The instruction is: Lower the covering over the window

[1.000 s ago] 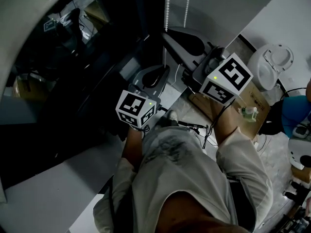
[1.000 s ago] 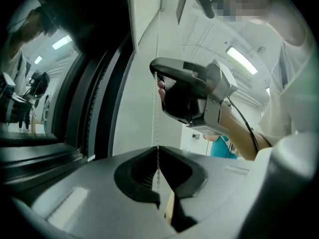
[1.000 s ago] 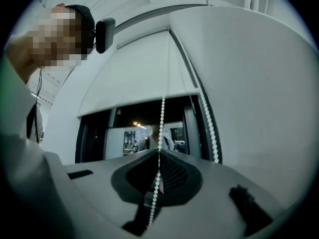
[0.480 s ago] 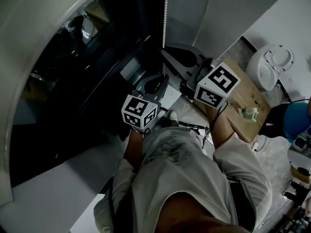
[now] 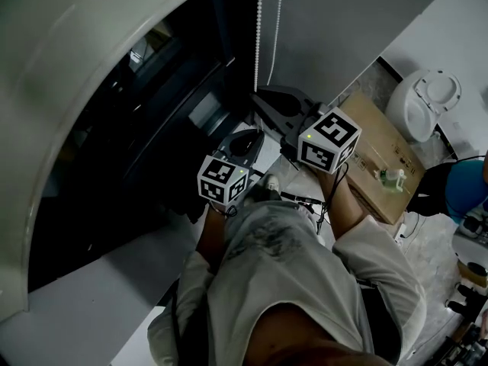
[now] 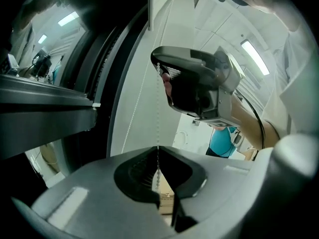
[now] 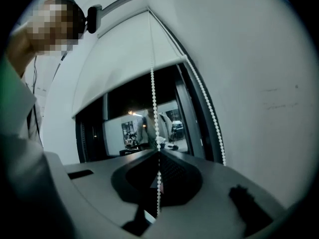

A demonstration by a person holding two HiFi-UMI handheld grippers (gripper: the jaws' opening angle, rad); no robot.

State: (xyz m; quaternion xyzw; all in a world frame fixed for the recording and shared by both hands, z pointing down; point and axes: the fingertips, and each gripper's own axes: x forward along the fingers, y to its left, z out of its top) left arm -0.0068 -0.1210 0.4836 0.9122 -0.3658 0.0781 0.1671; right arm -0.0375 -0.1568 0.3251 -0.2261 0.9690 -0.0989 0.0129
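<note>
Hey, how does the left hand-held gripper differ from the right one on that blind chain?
The right hand-held gripper grips higher up the bead chain; the left hand-held gripper grips the same strand below it. In the head view the right one sits nearer the wall, the left one nearer the dark window. Shared: both are shut on the chain.

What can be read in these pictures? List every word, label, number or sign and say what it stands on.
No readable words or numbers in any view.
Cube on the left gripper and cube on the right gripper: black-and-white square marker patterns only, no letters.
Cardboard box: any print is too small to read.
Bottle on the box: label too small and blurred to read.
</note>
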